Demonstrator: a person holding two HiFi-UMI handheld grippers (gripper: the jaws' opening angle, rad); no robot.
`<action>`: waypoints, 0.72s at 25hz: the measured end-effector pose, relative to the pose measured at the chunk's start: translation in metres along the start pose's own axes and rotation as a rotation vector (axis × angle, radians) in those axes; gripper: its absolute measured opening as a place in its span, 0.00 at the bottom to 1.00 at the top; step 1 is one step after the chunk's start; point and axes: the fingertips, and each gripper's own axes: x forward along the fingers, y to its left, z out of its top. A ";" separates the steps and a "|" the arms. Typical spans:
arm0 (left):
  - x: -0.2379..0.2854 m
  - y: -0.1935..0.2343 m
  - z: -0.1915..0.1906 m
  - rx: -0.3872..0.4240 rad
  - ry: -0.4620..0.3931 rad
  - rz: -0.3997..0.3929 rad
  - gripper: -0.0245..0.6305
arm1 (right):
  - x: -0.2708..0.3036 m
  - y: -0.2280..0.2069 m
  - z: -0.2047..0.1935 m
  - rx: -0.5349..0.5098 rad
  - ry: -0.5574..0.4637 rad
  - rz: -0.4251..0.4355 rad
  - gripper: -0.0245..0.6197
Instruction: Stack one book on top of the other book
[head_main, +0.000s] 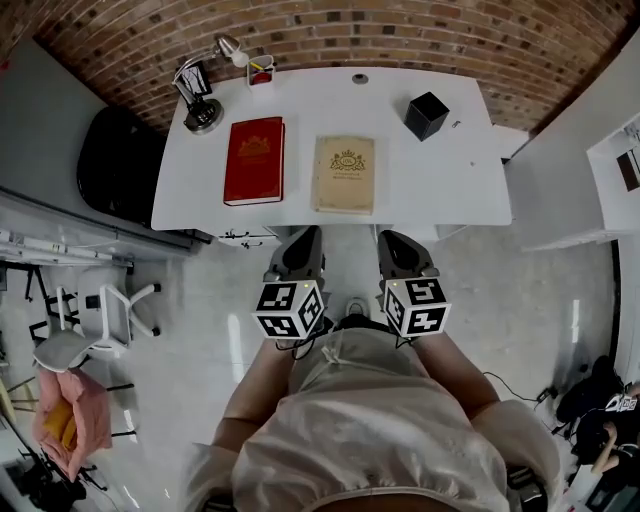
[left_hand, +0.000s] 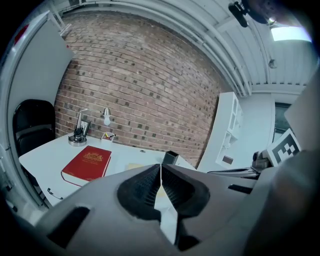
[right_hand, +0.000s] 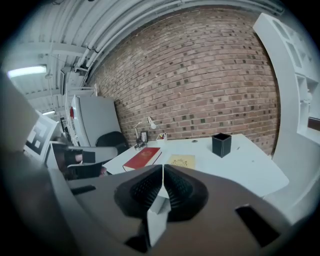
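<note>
Two books lie side by side on the white desk (head_main: 440, 190): a red book (head_main: 255, 160) at the left and a tan book (head_main: 345, 174) to its right. Both grippers hang short of the desk's near edge, in front of the person. My left gripper (head_main: 300, 238) is shut with nothing in it, below the gap between the books. My right gripper (head_main: 393, 240) is also shut and empty, just right of the tan book's line. The red book (left_hand: 88, 163) shows in the left gripper view, and both the red book (right_hand: 143, 157) and the tan book (right_hand: 182, 161) show in the right gripper view.
A black square pen holder (head_main: 427, 115) stands at the desk's back right. A desk lamp (head_main: 203, 95) and a small pencil cup (head_main: 261, 71) sit at the back left. A black chair (head_main: 118, 165) is left of the desk, a white shelf (head_main: 620, 160) to the right.
</note>
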 end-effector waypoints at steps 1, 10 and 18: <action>0.007 0.000 -0.003 -0.004 0.013 0.003 0.07 | 0.004 -0.006 -0.003 0.008 0.014 0.002 0.08; 0.059 0.021 -0.023 -0.013 0.127 0.018 0.07 | 0.055 -0.040 -0.020 0.069 0.128 -0.002 0.08; 0.126 0.053 -0.027 0.035 0.215 -0.039 0.07 | 0.113 -0.064 -0.024 0.105 0.205 -0.053 0.08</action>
